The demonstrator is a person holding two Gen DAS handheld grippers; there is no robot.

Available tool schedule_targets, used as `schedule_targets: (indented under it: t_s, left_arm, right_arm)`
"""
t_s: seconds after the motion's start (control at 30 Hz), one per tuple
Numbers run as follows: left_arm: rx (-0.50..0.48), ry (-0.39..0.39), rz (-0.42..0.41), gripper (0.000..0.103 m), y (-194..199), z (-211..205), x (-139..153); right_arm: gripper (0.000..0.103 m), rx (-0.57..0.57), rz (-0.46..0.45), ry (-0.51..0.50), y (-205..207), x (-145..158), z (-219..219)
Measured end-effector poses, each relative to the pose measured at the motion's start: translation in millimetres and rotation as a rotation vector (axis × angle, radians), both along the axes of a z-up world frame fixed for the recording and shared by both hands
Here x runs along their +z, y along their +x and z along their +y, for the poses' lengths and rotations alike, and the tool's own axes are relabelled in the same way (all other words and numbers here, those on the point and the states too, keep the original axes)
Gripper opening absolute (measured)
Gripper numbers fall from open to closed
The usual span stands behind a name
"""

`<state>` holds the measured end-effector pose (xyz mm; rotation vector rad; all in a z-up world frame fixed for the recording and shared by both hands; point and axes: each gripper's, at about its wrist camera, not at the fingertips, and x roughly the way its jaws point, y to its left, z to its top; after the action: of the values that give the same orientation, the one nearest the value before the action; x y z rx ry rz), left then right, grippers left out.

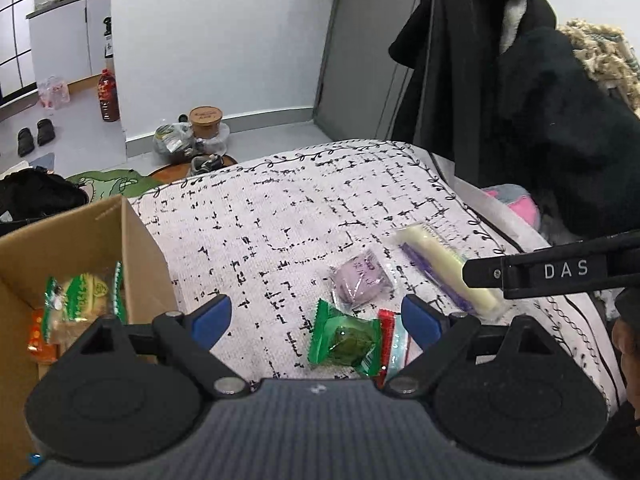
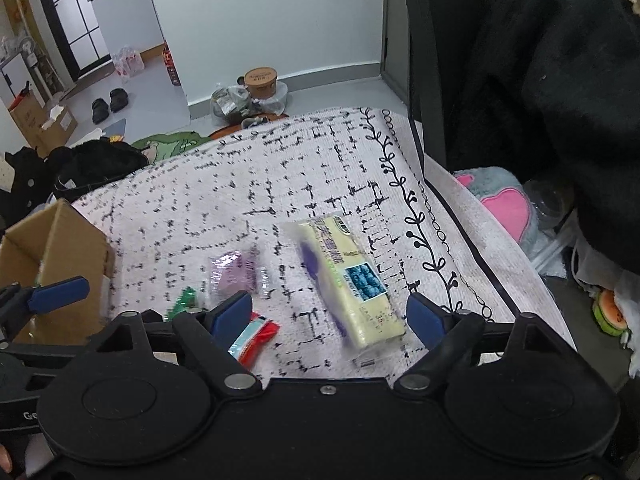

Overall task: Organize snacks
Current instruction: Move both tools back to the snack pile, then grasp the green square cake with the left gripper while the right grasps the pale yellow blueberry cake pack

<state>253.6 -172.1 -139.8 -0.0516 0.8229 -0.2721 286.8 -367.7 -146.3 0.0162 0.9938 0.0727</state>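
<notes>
A cardboard box (image 1: pixel 132 236) stands at the left on the patterned cloth and holds a green-wrapped snack (image 1: pixel 86 292) and an orange one (image 1: pixel 40 338). On the cloth lie a green packet (image 1: pixel 344 340), a red and teal packet (image 1: pixel 394 340), a purple packet (image 1: pixel 362 278) and a long pale yellow bar (image 1: pixel 448 272). My left gripper (image 1: pixel 318 320) is open and empty, just above the green packet. My right gripper (image 2: pixel 330 318) is open and empty, with the yellow bar (image 2: pixel 346 280) between its fingers. The purple packet (image 2: pixel 236 272), the red packet (image 2: pixel 256 338) and the box (image 2: pixel 60 248) show in the right wrist view.
The cloth (image 1: pixel 280 208) covers a raised surface that drops off at its far and right edges. Black coats (image 1: pixel 540 100) hang at the back right. A pink and grey plush (image 2: pixel 504 204) lies to the right. Bags, a tub (image 1: pixel 206 120) and shoes (image 1: pixel 36 136) are on the floor.
</notes>
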Motion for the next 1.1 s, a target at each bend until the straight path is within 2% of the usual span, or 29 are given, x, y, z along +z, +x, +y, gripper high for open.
schedule_targets:
  t_s: [0.13, 0.33, 0.4, 0.47, 0.57, 0.7, 0.73, 0.77, 0.83, 0.87, 1.0, 1.1]
  left_arm:
    - [0.020, 0.056, -0.008, 0.090, 2.8, -8.7, -8.2]
    - [-0.028, 0.081, -0.022, 0.088, 10.7, -22.9, -11.0]
    - [-0.037, 0.086, -0.003, 0.085, 14.7, -28.1, -16.6]
    - [-0.032, 0.086, 0.038, 0.074, 19.7, -30.8, -25.2]
    - [-0.030, 0.088, 0.082, 0.063, 24.3, -31.2, -34.6]
    - [-0.036, 0.072, 0.124, 0.059, 29.3, -31.7, -44.5]
    - [-0.051, 0.072, 0.138, 0.055, 29.9, -34.1, -46.8]
    - [-0.062, 0.076, 0.155, 0.050, 30.3, -36.4, -49.4]
    - [-0.068, 0.086, 0.162, 0.048, 28.5, -39.0, -54.6]
    - [-0.069, 0.087, 0.157, 0.042, 27.5, -39.6, -54.5]
    - [-0.076, 0.064, 0.154, 0.039, 27.4, -39.6, -53.6]
    - [-0.069, 0.052, 0.153, 0.035, 25.6, -35.9, -50.9]
  right_arm:
    - [0.078, -0.002, 0.003, 0.003, 9.7, -15.7, -7.7]
    - [0.074, -0.021, 0.017, 0.044, 23.0, -31.9, -21.2]
    - [0.073, -0.014, 0.015, 0.038, 27.0, -37.0, -24.3]
    - [0.072, -0.010, 0.017, 0.034, 31.5, -41.9, -28.6]
    - [0.070, -0.012, 0.026, 0.040, 37.2, -49.6, -35.7]
    - [0.070, 0.015, 0.025, 0.035, 36.5, -54.9, -36.0]
    - [0.070, 0.021, 0.026, 0.032, 35.9, -55.9, -35.7]
    - [0.067, 0.025, 0.028, 0.031, 34.9, -57.0, -35.8]
    - [0.060, 0.031, 0.034, 0.030, 33.3, -59.0, -35.7]
    - [0.052, 0.034, 0.039, 0.027, 32.0, -59.6, -35.4]
    - [0.038, 0.047, 0.051, 0.005, 26.5, -59.5, -31.5]
    - [0.033, 0.044, 0.065, 0.010, 23.1, -56.5, -29.3]
